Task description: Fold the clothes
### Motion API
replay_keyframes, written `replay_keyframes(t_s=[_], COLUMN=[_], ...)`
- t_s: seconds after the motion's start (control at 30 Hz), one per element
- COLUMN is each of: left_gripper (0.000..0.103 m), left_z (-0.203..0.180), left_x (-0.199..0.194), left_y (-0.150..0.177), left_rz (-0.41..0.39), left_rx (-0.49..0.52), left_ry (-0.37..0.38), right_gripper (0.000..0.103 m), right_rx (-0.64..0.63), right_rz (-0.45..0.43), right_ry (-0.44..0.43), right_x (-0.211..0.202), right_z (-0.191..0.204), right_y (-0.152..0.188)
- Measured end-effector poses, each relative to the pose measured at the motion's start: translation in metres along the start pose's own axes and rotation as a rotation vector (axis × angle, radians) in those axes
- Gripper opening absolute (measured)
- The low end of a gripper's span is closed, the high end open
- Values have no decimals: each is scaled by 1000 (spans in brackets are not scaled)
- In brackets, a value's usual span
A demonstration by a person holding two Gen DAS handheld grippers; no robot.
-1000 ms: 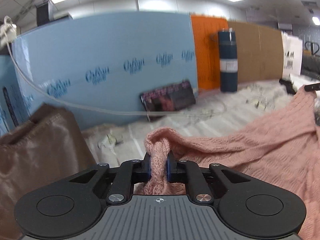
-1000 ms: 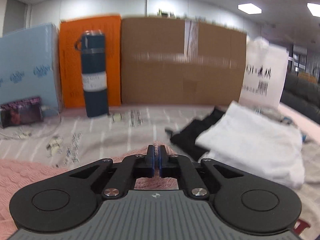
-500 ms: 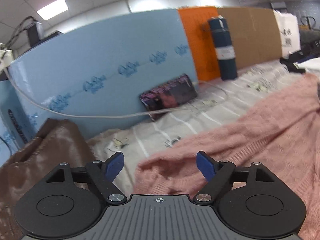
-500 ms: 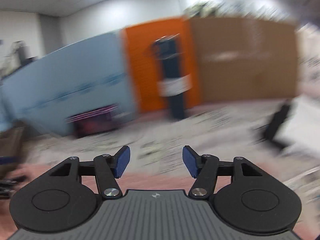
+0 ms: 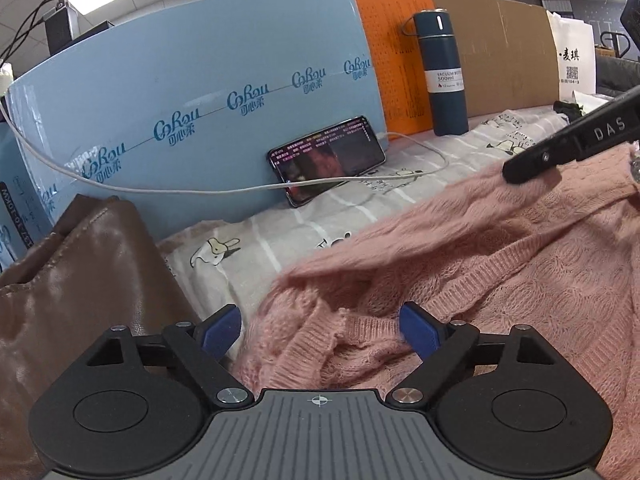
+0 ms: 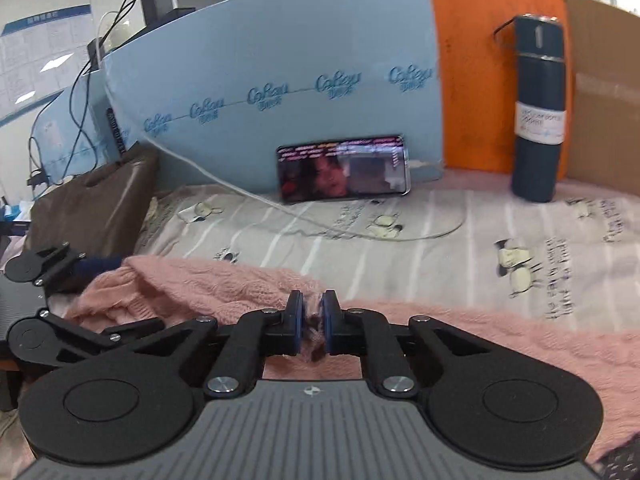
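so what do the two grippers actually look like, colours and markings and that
Both match. The left gripper has a matte black linkage with silver pivot screws, two round black discs on rounded lobes, a ribbed grey body with a small crosshair mark, and blue pads on its fingers. The right gripper is the same build. Its black side shows white letters "DAS" in the left wrist view. No cables or sleeves show.

A surface (image 6: pixel 440 248) covered by a white sheet printed with grey stripes and cartoon animals carries everything. A pink knitted sweater (image 5: pixel 500 264) lies just ahead of the left claw (image 5: pixel 320 330); beyond it a lit phone (image 5: pixel 326 160) leans, with its white cable (image 5: pixel 240 189), and far right stands a dark blue vacuum bottle (image 5: pixel 442 76).
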State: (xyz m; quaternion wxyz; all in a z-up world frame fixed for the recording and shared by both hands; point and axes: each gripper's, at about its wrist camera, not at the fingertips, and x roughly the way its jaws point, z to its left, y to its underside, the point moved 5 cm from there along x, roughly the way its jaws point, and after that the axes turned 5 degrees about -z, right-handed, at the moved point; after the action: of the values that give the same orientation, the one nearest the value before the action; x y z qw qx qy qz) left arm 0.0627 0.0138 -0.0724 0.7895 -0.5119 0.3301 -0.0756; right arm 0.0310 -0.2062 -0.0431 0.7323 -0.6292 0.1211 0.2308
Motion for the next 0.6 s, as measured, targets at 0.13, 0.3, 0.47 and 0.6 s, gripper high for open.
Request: replay_keyframes(t_s=[0.13, 0.3, 0.47, 0.6], left_gripper=[89, 89, 89, 89], left_z=[1, 16, 35, 31], left_x=[-8, -31, -3, -10], left_y=[-2, -15, -3, -4], left_rz=[-32, -125, -39, -62], left_rx=[8, -26, 22, 94], left_ry=[-11, -27, -151, -193], right_gripper=[39, 56, 61, 60], right_rx=[-16, 51, 114, 85], right_rz=[102, -6, 9, 79], right_ry=[16, 34, -23, -38], right_x=[11, -46, -99, -110], right_z=[0, -1, 7, 30], right_y=[19, 20, 39, 67])
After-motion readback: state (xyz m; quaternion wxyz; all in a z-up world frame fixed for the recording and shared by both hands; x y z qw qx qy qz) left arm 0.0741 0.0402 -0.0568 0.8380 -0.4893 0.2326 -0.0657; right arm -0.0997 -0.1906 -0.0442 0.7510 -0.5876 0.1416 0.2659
